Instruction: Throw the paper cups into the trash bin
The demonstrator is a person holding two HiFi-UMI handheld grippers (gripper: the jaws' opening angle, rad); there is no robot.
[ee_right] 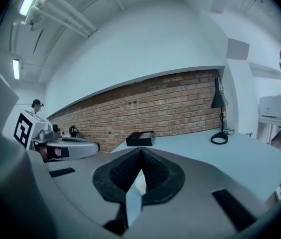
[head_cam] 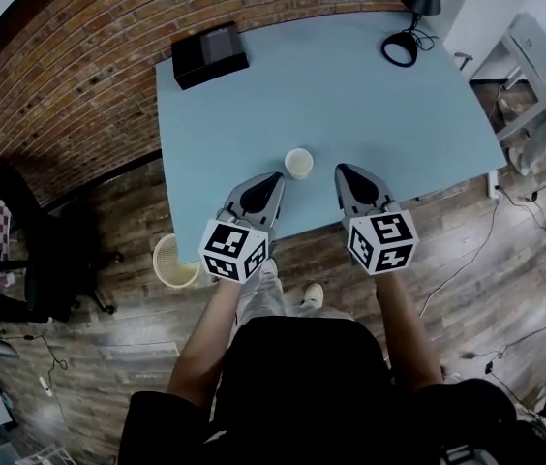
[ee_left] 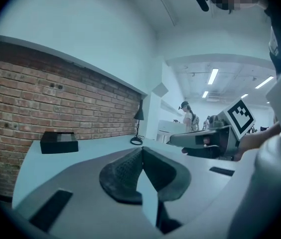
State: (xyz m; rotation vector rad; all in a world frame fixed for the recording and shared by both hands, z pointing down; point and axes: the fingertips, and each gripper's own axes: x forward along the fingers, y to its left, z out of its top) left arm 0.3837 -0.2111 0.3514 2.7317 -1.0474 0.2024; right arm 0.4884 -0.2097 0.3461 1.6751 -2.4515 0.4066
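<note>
A white paper cup (head_cam: 298, 163) stands upright near the front edge of the blue table (head_cam: 350, 95). My left gripper (head_cam: 275, 176) hovers just to the cup's left and my right gripper (head_cam: 343, 170) just to its right, neither touching it. In the left gripper view the left gripper (ee_left: 141, 149) has its pads pressed together with nothing between them. The right gripper (ee_right: 141, 149) looks the same in its own view, shut and empty. A round cream trash bin (head_cam: 174, 262) sits on the wooden floor, off the table's front left corner.
A black box (head_cam: 209, 54) lies at the table's far left corner. A black desk lamp (head_cam: 410, 17) stands at the far right corner. A brick wall runs behind the table. A dark chair (head_cam: 31, 250) stands left of the bin. Cables cross the floor at right.
</note>
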